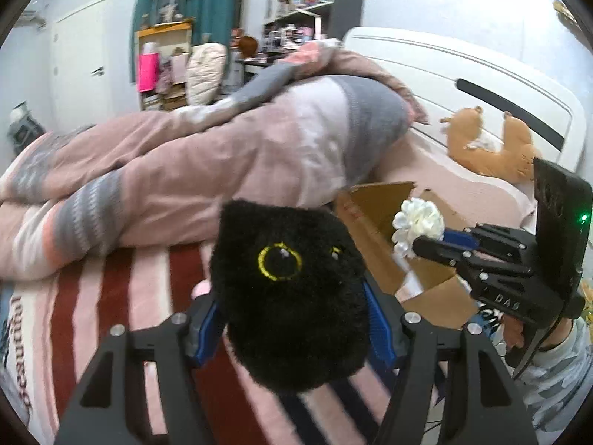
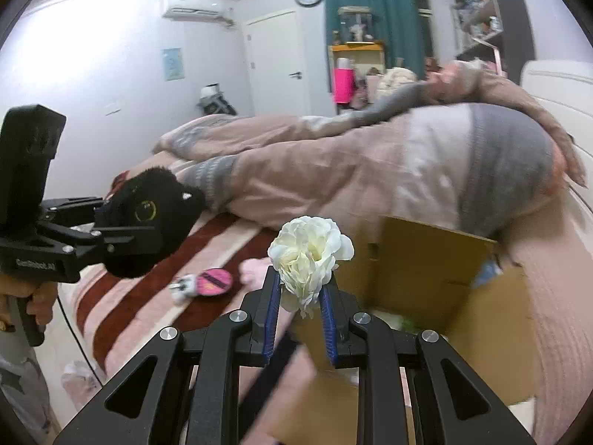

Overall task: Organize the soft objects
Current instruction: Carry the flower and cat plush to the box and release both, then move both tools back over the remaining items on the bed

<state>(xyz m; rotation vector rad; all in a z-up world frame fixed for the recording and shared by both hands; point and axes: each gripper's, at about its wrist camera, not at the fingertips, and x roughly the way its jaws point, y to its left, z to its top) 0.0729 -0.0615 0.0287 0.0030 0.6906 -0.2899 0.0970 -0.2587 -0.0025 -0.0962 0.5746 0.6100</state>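
My left gripper is shut on a black plush cat with yellow eyes and holds it above the striped bed cover. It also shows in the right wrist view. My right gripper is shut on a white fabric flower and holds it above the open cardboard box. The flower also shows in the left wrist view, over the box.
A rumpled pink and grey duvet lies across the bed behind. A brown plush leans on the white headboard. A pink round item and a small white item lie on the red striped blanket.
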